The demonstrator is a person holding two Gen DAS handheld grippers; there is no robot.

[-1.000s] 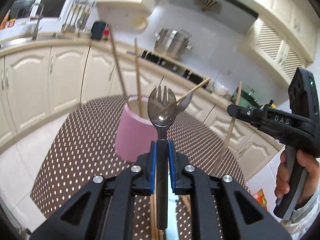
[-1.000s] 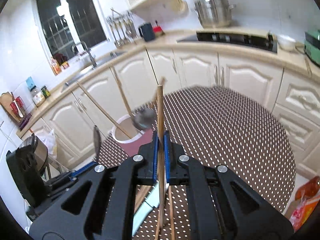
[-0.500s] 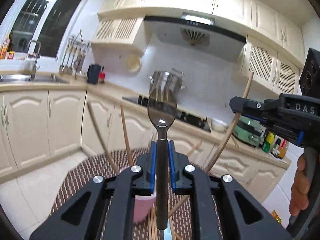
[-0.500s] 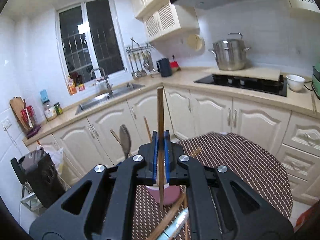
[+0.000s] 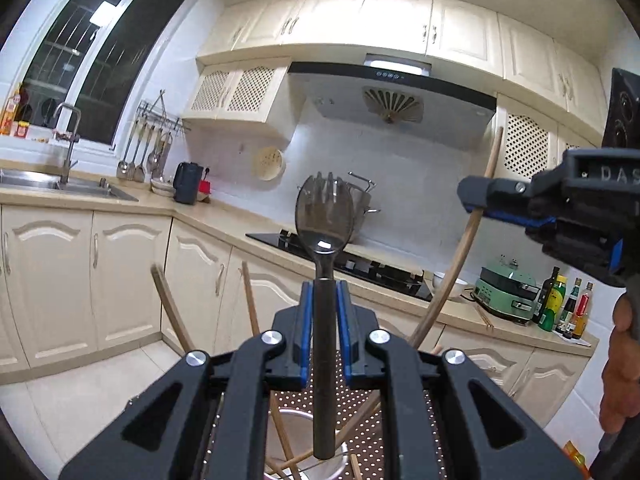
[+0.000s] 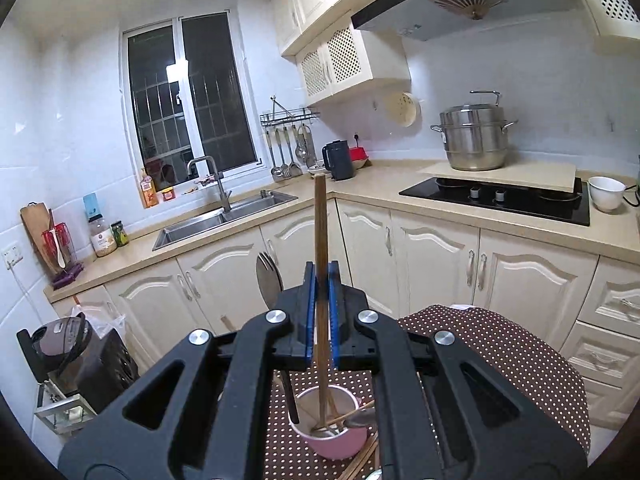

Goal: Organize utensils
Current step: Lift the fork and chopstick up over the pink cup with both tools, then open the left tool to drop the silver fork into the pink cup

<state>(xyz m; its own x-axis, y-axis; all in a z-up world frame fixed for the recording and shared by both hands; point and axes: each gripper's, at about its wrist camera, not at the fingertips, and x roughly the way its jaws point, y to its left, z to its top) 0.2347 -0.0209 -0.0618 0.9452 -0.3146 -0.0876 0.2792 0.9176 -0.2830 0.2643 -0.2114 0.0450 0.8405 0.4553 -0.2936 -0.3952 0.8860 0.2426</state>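
Note:
My left gripper [image 5: 324, 300] is shut on a dark metal spork [image 5: 324, 216], held upright with its handle end over the pink cup [image 5: 280, 424] below. My right gripper [image 6: 322, 280] is shut on a wooden chopstick [image 6: 320, 224], upright, its lower end inside the pink cup [image 6: 340, 442]. The right gripper also shows in the left wrist view [image 5: 480, 196] with the chopstick [image 5: 468, 236] slanting down. The cup holds more chopsticks [image 5: 170, 304] and a spoon. The spork also shows in the right wrist view [image 6: 267, 276].
The cup stands on a round table with a brown dotted cloth [image 6: 500, 352]. Loose chopsticks [image 6: 360, 460] lie on the cloth by the cup. Kitchen cabinets, a sink [image 6: 224, 220] and a stove with a steel pot [image 6: 476, 140] ring the table.
Both grippers have risen and tilted upright over the cup. The chopstick's lower end now sits in the cup and the spork's handle hangs over its mouth.

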